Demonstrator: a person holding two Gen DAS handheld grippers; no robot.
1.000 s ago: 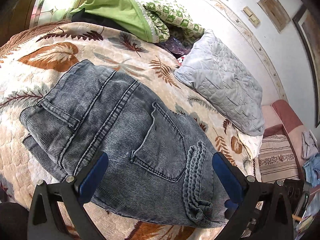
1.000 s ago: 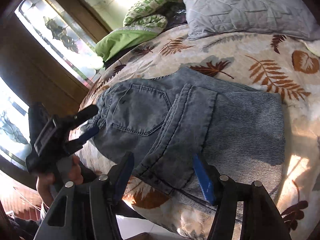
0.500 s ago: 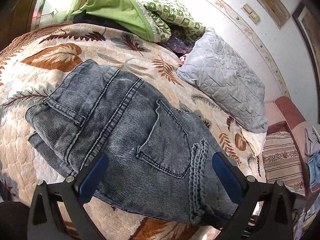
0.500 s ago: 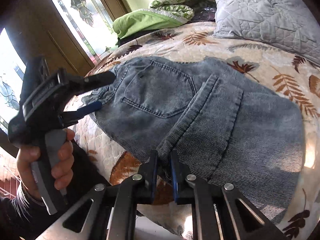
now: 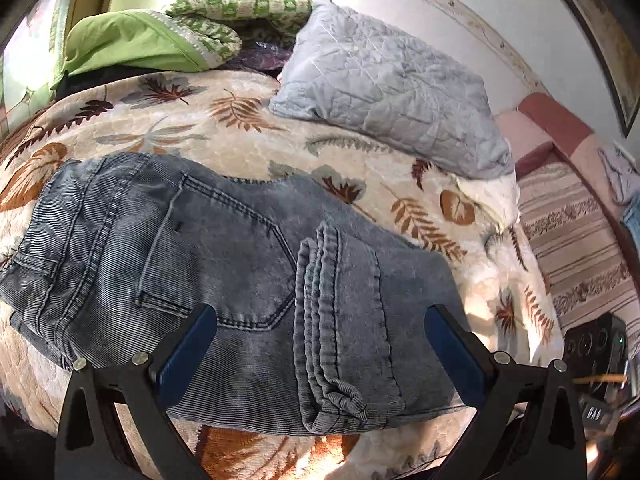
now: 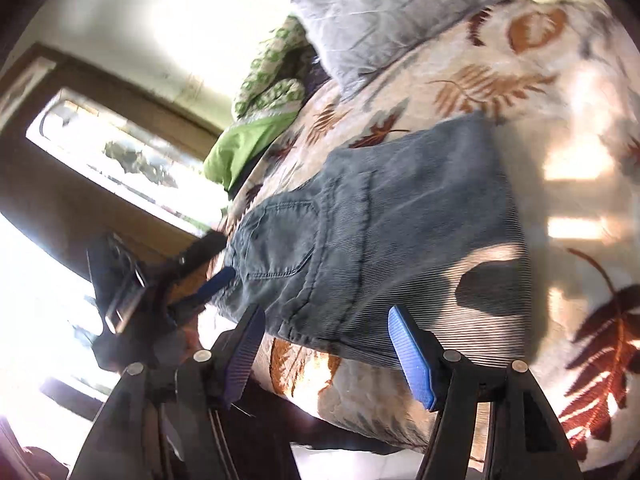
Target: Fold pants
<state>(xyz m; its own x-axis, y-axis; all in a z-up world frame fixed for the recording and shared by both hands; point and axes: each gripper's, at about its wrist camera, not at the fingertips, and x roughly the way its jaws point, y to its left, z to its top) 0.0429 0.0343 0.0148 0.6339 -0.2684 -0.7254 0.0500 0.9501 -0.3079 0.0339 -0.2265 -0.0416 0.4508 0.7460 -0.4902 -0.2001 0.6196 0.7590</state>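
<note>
Grey-blue corduroy pants (image 5: 224, 264) lie folded into a compact stack on the leaf-patterned bedspread (image 5: 224, 136), back pocket up, with the bunched leg cuffs on top at the near edge. My left gripper (image 5: 320, 344) is open and empty, its blue pads on either side of the stack's near edge. In the right wrist view the pants (image 6: 400, 232) lie at centre. My right gripper (image 6: 328, 344) is open and empty, just off the stack's near edge. The left gripper (image 6: 208, 280) shows there at the pants' left end.
A grey quilted pillow (image 5: 388, 88) lies behind the pants. Green and patterned bedding (image 5: 168, 36) is piled at the head of the bed. A striped pink sofa (image 5: 576, 216) stands at the right. A window (image 6: 120, 160) lies beyond the bed's left side.
My right gripper was shut on the pants' near edge half a second ago; it has opened, let go and drawn back. My left gripper stayed open and swung right along the stack.
</note>
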